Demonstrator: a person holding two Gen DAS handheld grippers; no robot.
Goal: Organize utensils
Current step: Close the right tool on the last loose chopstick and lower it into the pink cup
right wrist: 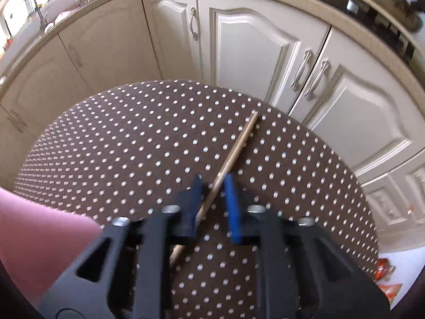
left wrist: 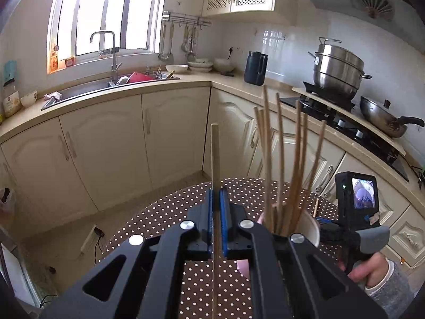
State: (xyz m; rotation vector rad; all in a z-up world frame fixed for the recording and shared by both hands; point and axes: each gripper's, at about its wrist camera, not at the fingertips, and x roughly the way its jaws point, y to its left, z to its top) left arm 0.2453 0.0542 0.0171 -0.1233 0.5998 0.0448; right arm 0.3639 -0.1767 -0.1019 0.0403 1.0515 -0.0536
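The left gripper (left wrist: 216,199) has its blue fingers (left wrist: 225,212) pressed onto a single chopstick (left wrist: 214,154), which stands nearly upright between them, its square top rising toward twelve o'clock and its lower length running down past the gripper body toward six o'clock. Just beside it, at about two o'clock of the fingers, a pale pink cup (left wrist: 309,228) stands on the polka-dot counter (left wrist: 164,212) with a loose bundle of chopsticks (left wrist: 281,159) fanned upright inside it.

In the right wrist view, the right gripper (right wrist: 213,186) hangs over the same dotted counter (right wrist: 119,138), pointing steeply down. A second chopstick (right wrist: 239,146) lies flat on the cloth, slanting from about seven o'clock to one o'clock, and it passes between the blue fingers (right wrist: 232,207). The fingers stand a little apart here; the stick runs close along the left one, while a visible gap separates it from the right one, so they straddle it without pinching it. The view is blurred, and whether the left finger actually touches the stick cannot be told. A pink blurred shape (right wrist: 39,234), apparently the cup's wall, fills the eight o'clock corner of that view.

A hand (left wrist: 372,268) in a grey sleeve holds the right gripper's handle at the left view's four o'clock edge.
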